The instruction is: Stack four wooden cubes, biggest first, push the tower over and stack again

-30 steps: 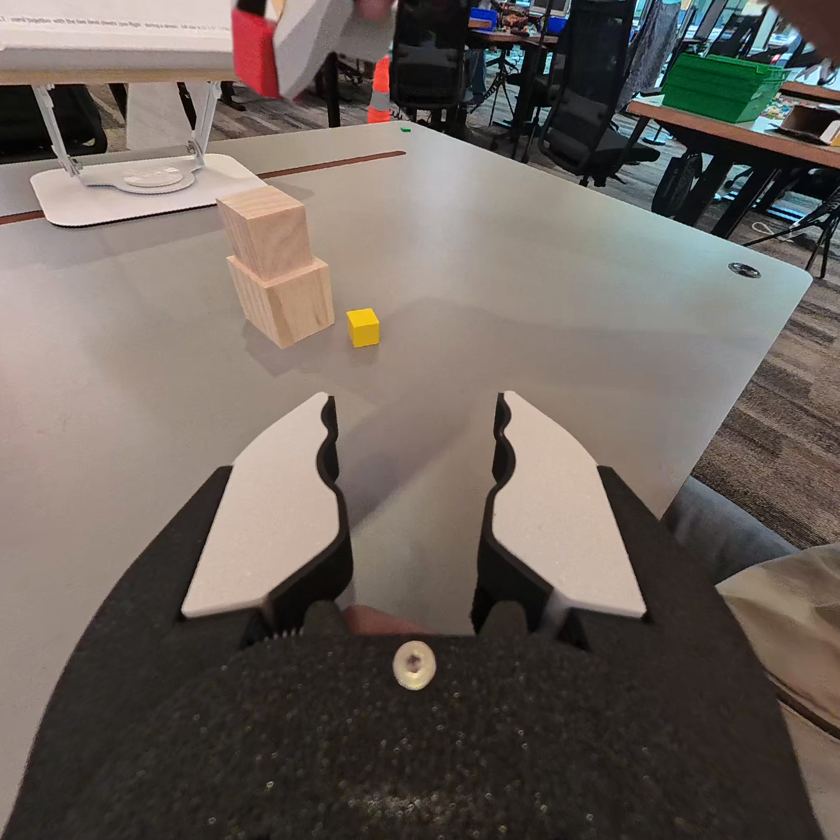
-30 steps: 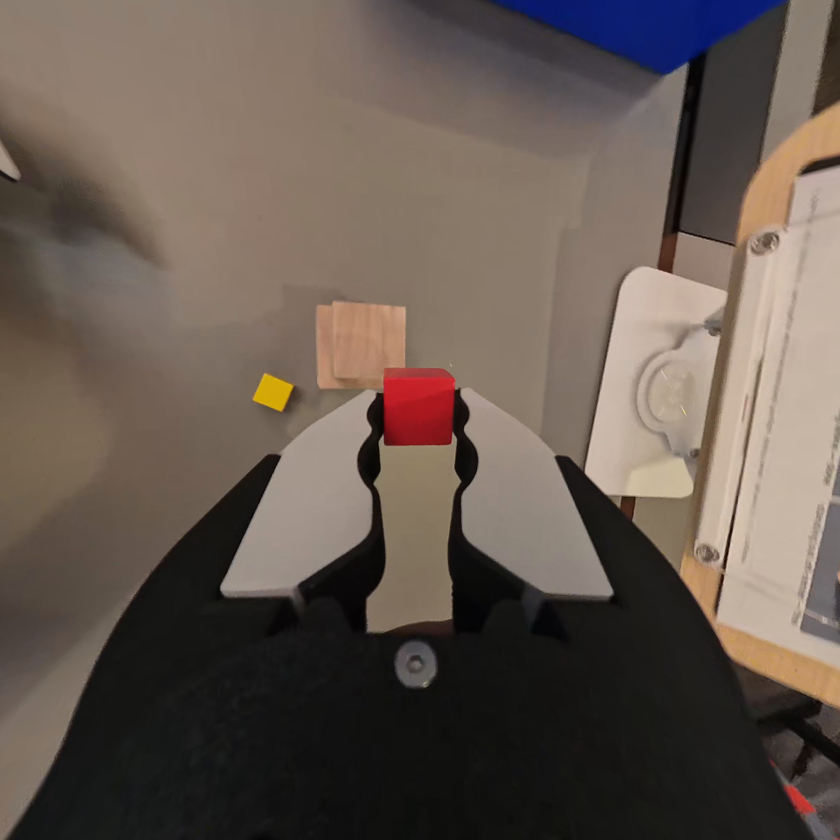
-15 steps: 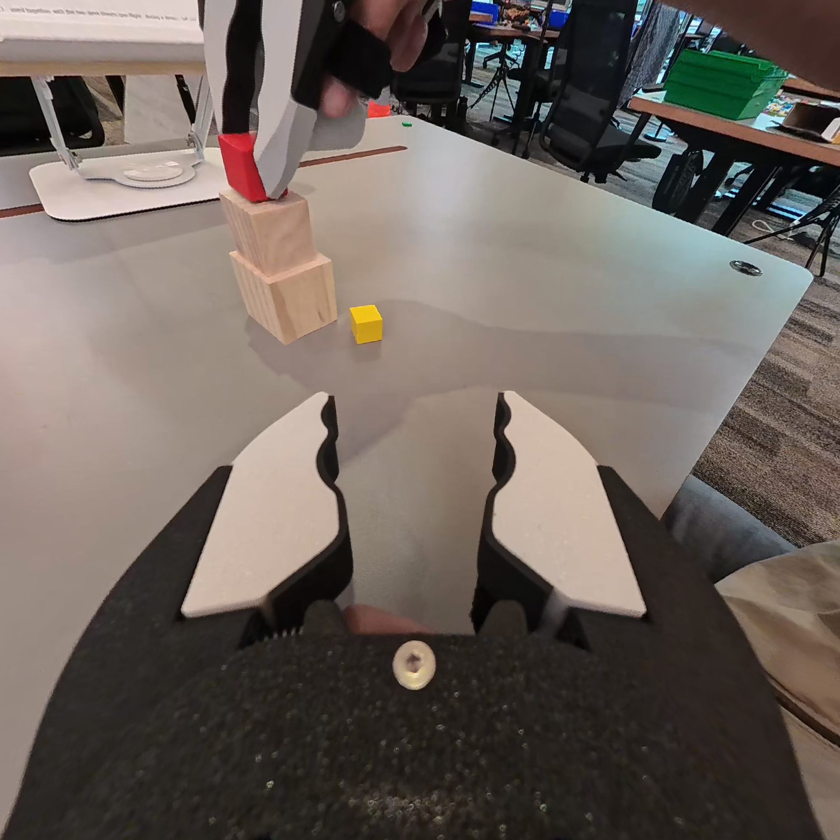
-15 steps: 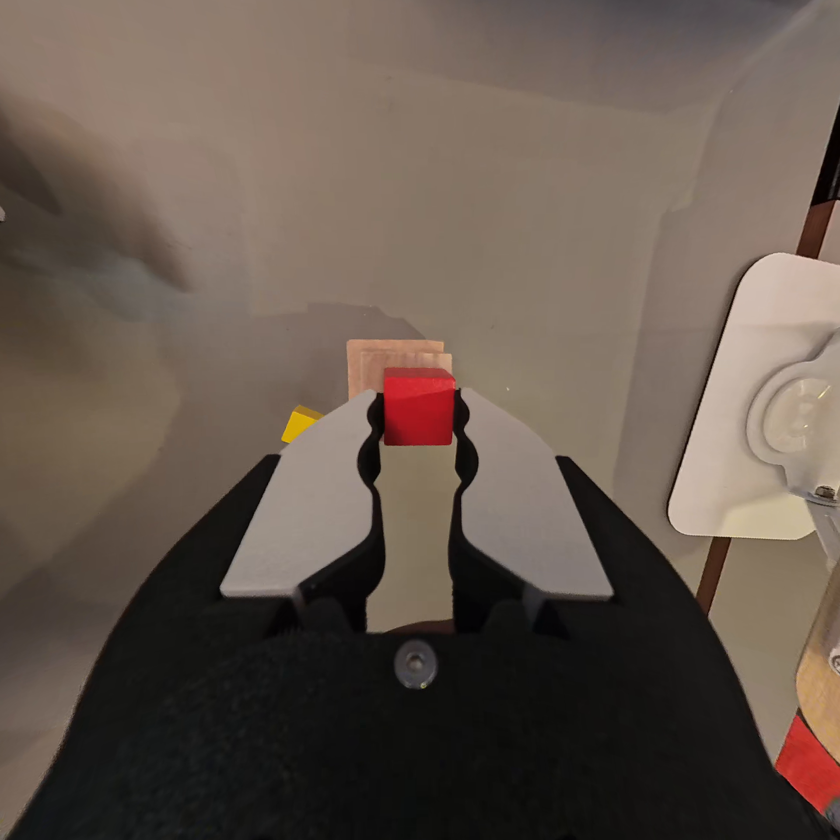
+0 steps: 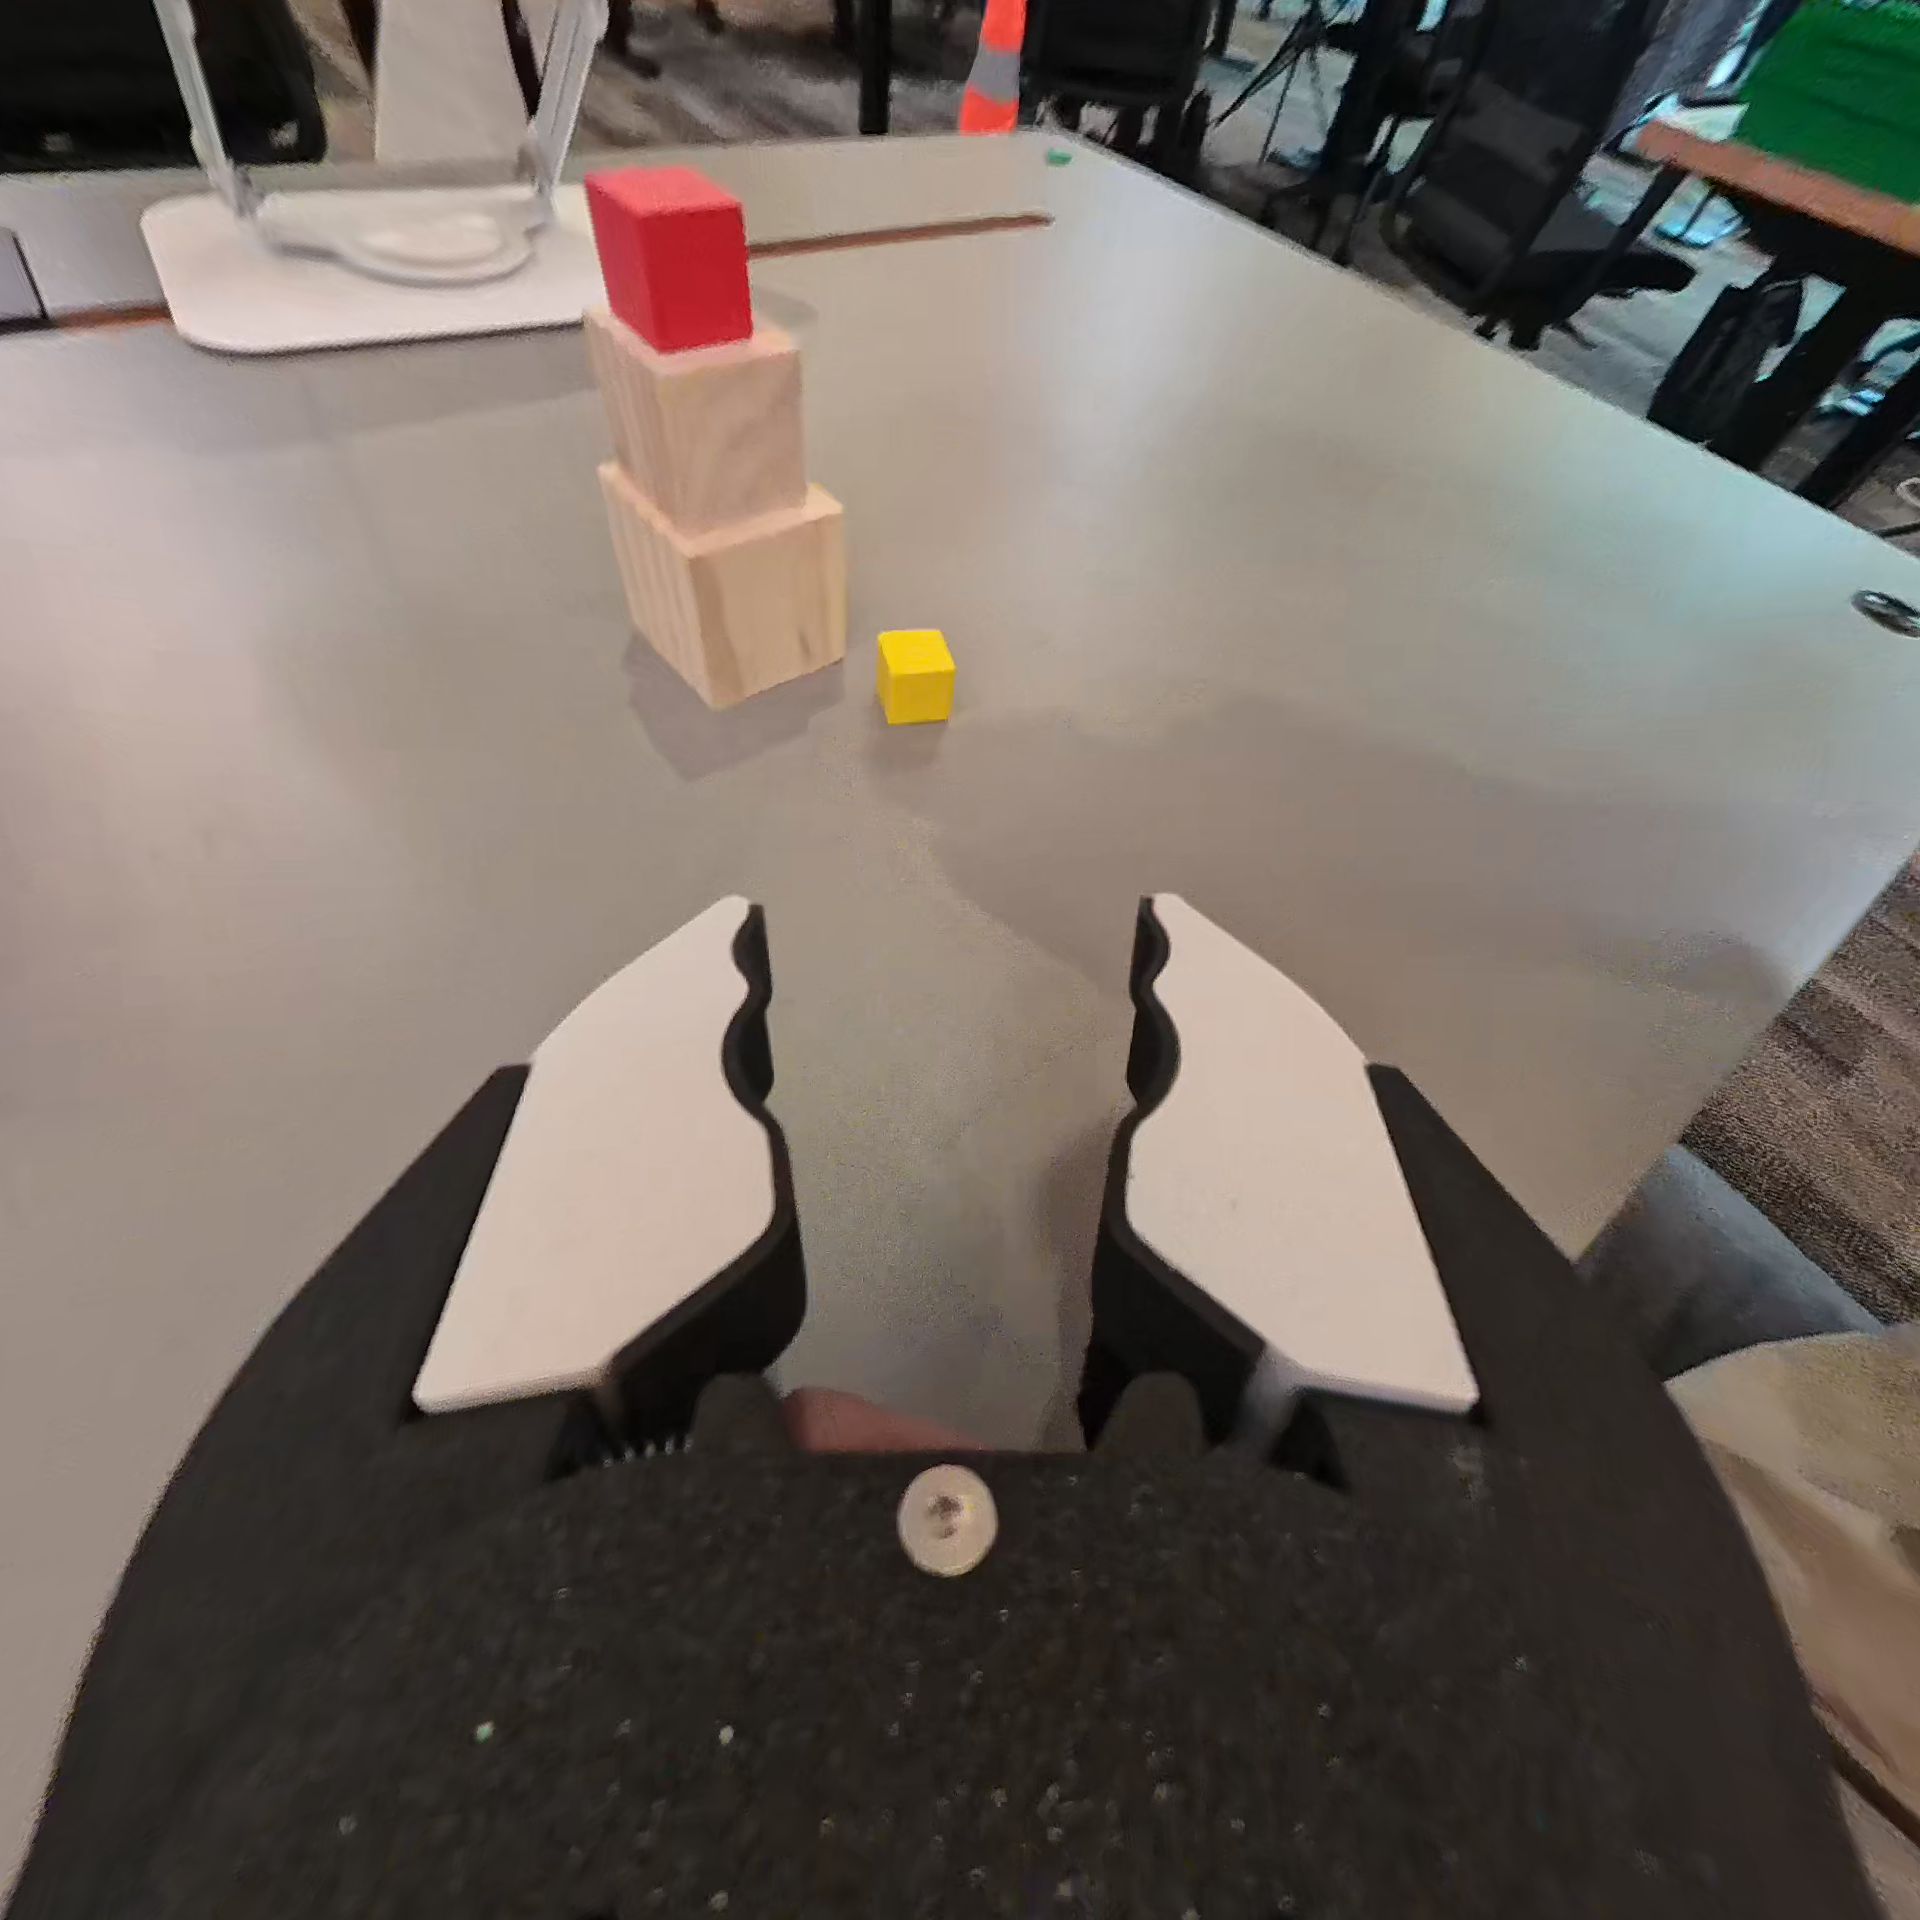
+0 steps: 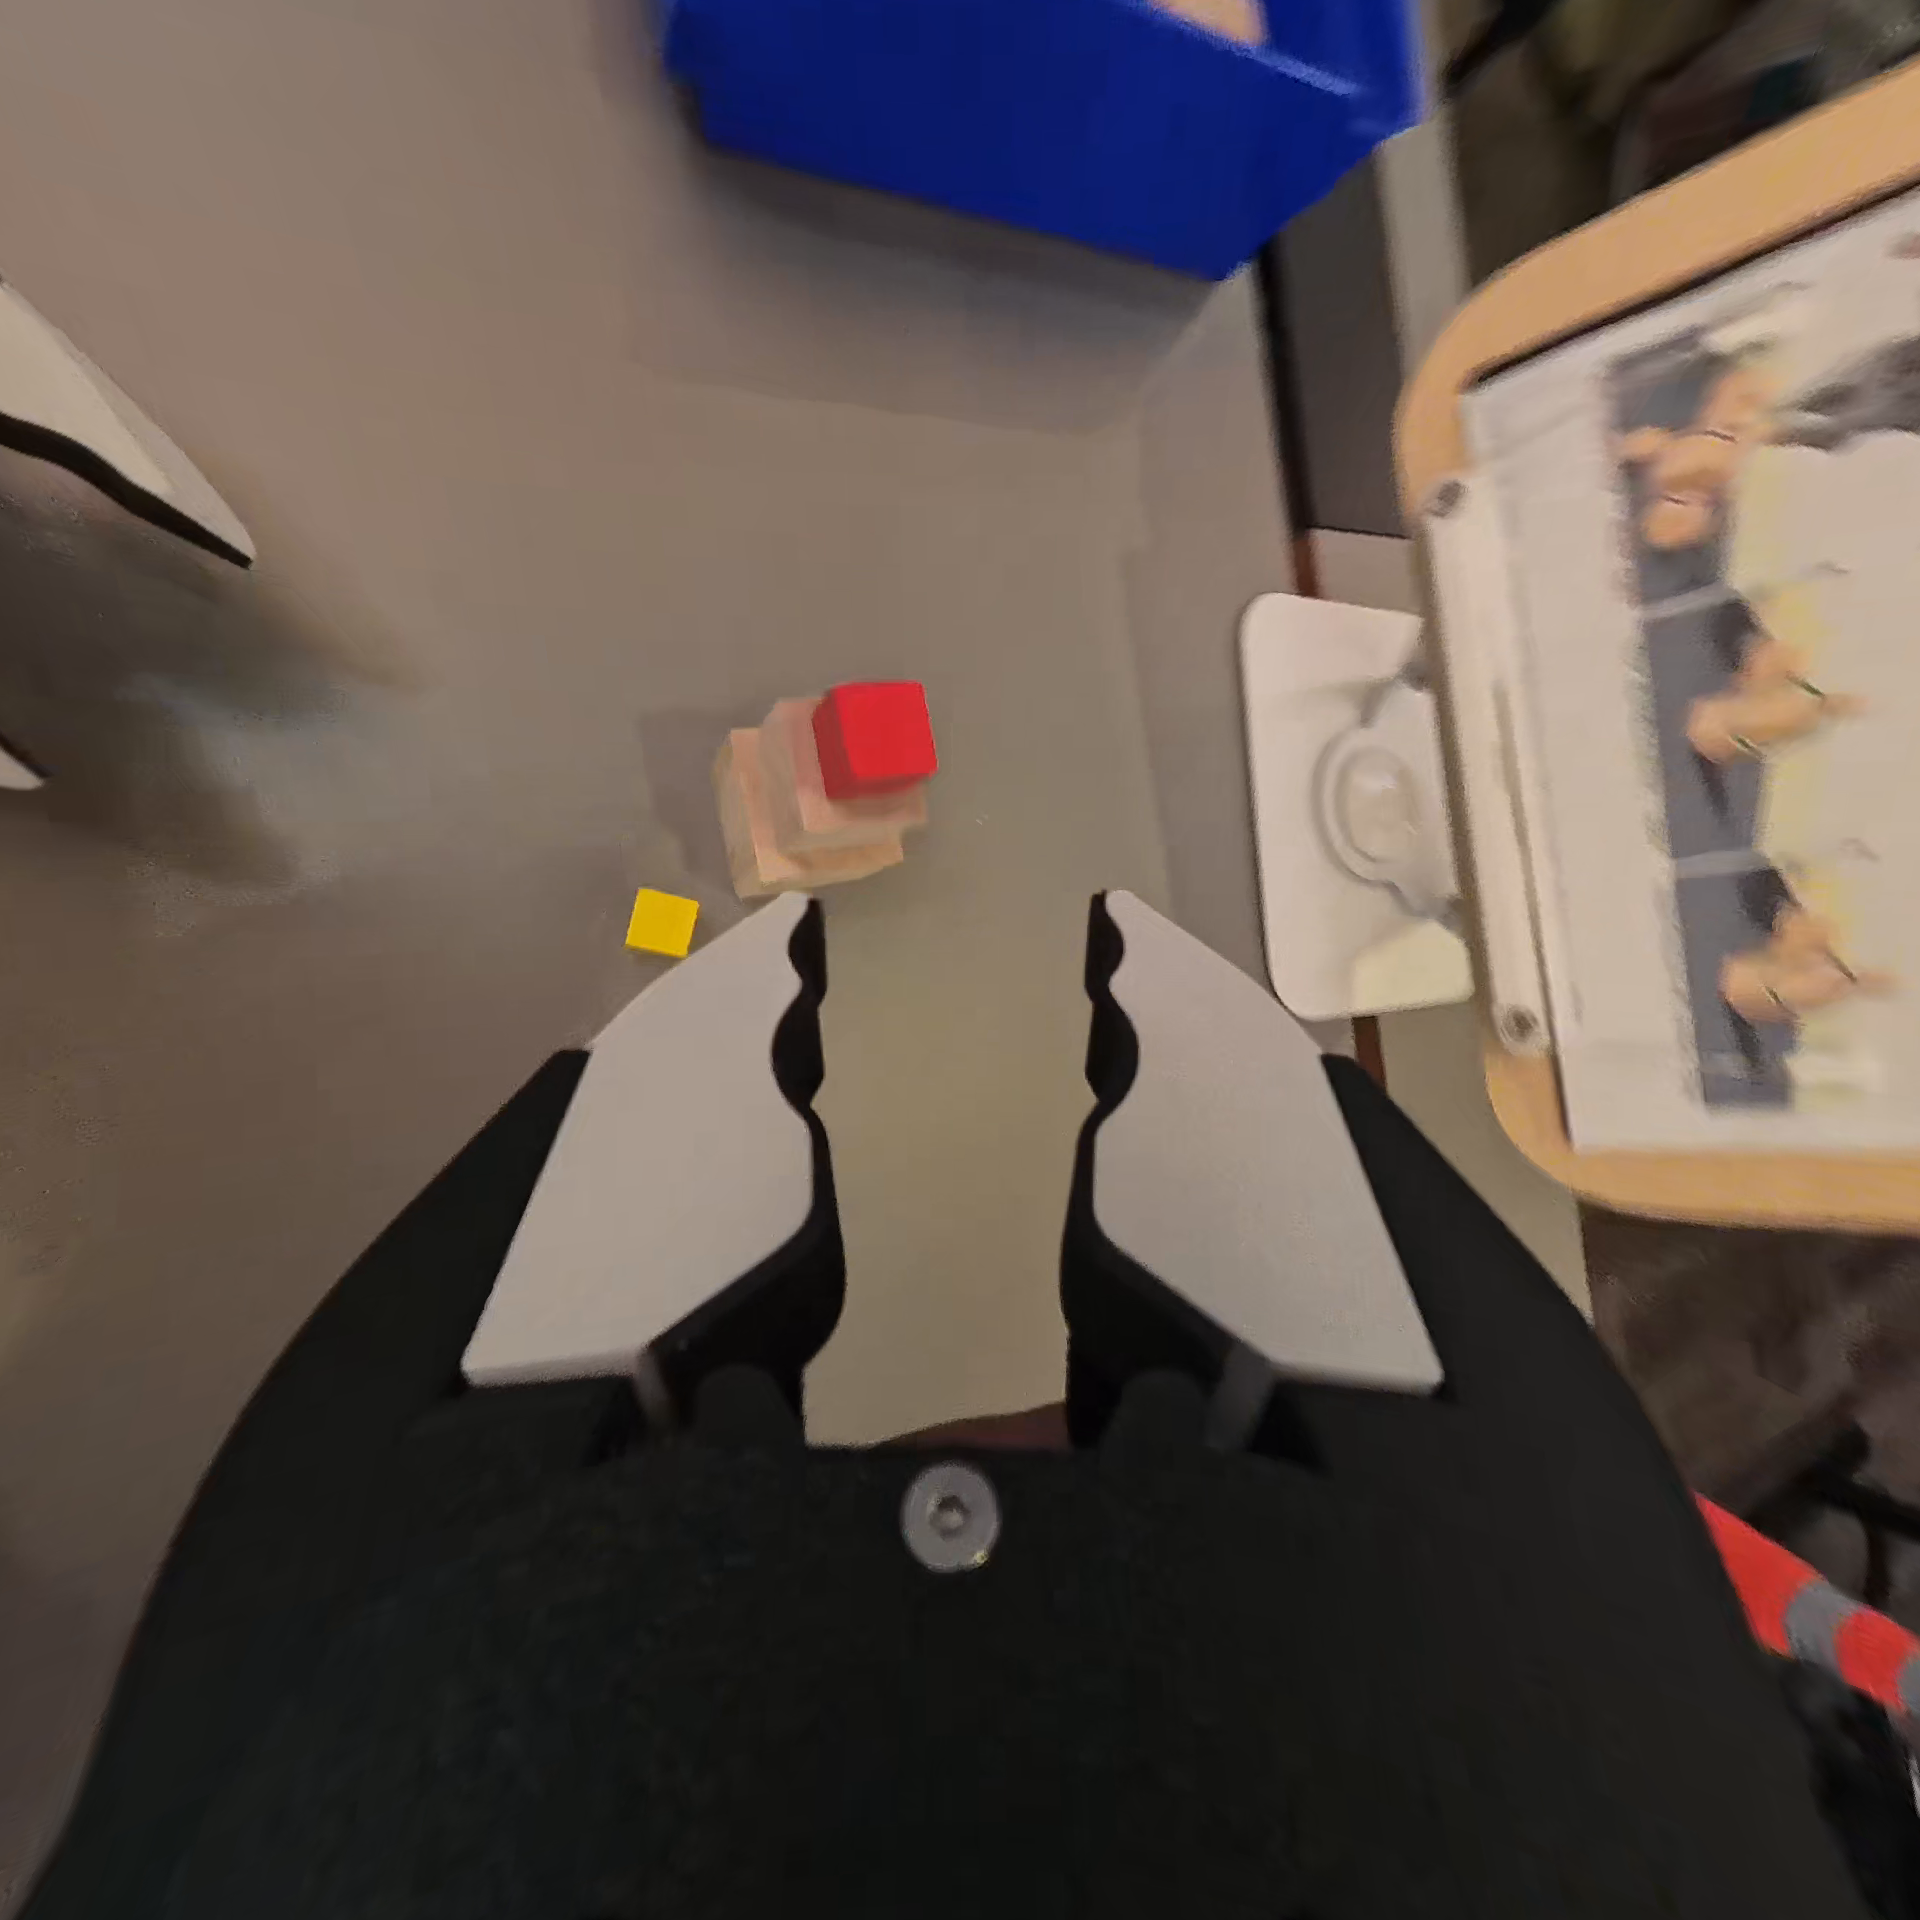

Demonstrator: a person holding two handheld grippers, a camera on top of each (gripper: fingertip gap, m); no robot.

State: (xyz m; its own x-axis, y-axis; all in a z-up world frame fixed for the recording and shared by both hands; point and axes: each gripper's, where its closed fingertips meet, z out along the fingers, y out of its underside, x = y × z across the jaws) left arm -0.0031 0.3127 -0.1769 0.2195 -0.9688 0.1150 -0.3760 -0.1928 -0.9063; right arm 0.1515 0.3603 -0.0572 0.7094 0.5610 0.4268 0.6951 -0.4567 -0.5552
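Left wrist view: the left gripper (image 5: 948,914) is hovering low over the grey table (image 5: 1299,582) with its jaws spread wide, holding nothing and touching nothing. Ahead of it a three-cube tower is standing: the large wooden cube (image 5: 732,603) is sitting on the table, the medium wooden cube (image 5: 707,426) is resting on it, slightly rotated, and the red cube (image 5: 673,258) is sitting on top, shifted toward the far-left corner. The small yellow cube (image 5: 914,675) is lying on the table just beside the large cube, apart from it. Bare tabletop is lying between the fingertips and the cubes; the table's right edge is running diagonally near the right finger, with carpet beyond. A white stand base (image 5: 364,270) is sitting behind the tower.

Right wrist view: the right gripper (image 6: 948,909) is looking down from above, jaws moderately open and empty, clear of the tower. The red cube (image 6: 875,740) is topping the stack, the yellow cube (image 6: 662,921) lying just off the left fingertip. A blue bin (image 6: 1029,114) is sitting at the far side; its contents are not discernible. A wooden board bearing a printed sheet (image 6: 1683,665) is overhanging at right. The picture is motion-blurred.
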